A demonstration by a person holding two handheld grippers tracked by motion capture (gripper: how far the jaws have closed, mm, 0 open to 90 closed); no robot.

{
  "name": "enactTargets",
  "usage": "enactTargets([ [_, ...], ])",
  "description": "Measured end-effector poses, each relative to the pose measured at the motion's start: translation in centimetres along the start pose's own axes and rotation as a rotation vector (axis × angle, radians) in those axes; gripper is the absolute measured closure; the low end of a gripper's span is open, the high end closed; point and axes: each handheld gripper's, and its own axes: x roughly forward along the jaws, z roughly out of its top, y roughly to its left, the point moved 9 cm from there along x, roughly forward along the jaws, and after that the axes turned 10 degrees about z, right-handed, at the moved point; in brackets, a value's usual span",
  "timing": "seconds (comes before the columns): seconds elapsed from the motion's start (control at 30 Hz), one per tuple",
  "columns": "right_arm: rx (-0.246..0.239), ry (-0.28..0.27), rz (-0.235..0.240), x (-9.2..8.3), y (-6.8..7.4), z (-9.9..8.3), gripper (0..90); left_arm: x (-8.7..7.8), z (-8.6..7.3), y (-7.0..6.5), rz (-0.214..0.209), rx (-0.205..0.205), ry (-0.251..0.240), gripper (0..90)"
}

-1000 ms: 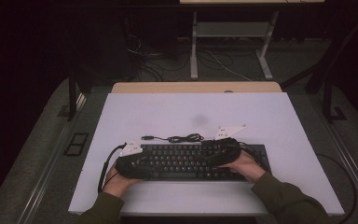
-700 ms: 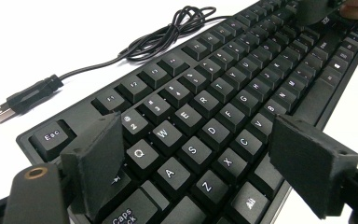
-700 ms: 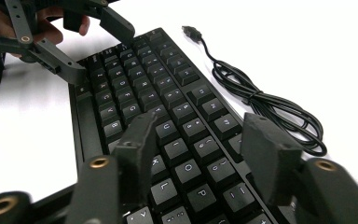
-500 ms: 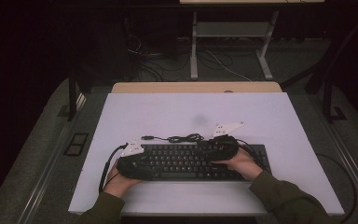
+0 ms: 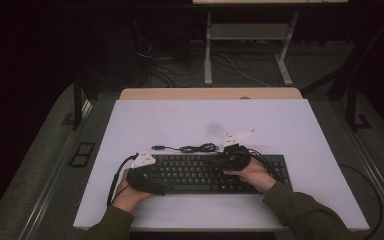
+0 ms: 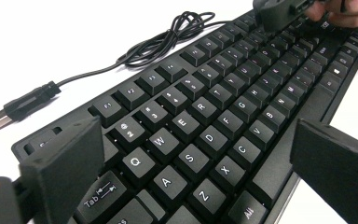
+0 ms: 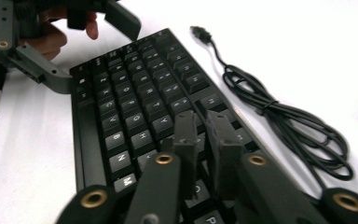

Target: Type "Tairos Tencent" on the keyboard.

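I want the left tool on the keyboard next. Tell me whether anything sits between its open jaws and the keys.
Nothing visible does. The left tool hangs open over the left end of the keyboard, with bare keys between its jaws. The bundled cable lies on the table behind the keyboard, and the right tool is farther along the keys.

On the keyboard [image 6: 200, 126] we read white key legends in the left gripper view: Q, W, E, R, T, Y along one row, A, S, D, F, G below it, then Z, X, C, V. One key [image 6: 99, 194] says "Tab" with arrows, another [image 6: 248, 212] at the near edge "Alt", and we make out a 2 and a 3 on the number row. In the right gripper view the legends are too blurred for us to read.
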Motion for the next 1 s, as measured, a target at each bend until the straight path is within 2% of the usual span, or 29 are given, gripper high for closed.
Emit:
enactTargets([
  [0.17,0.004,0.023,0.009,0.4,0.1,-0.3,88.6,0.0,0.1,-0.1,0.001,0.004,0.000,0.0],
  [0.7,0.007,0.112,0.008,1.4,0.2,-1.2,89.5,0.1,0.0,-0.4,-0.010,0.012,0.005,0.0],
  [1.0,0.017,0.127,0.010,1.5,0.2,-1.3,89.6,0.2,-0.1,-0.5,-0.012,0.018,0.009,0.0],
])
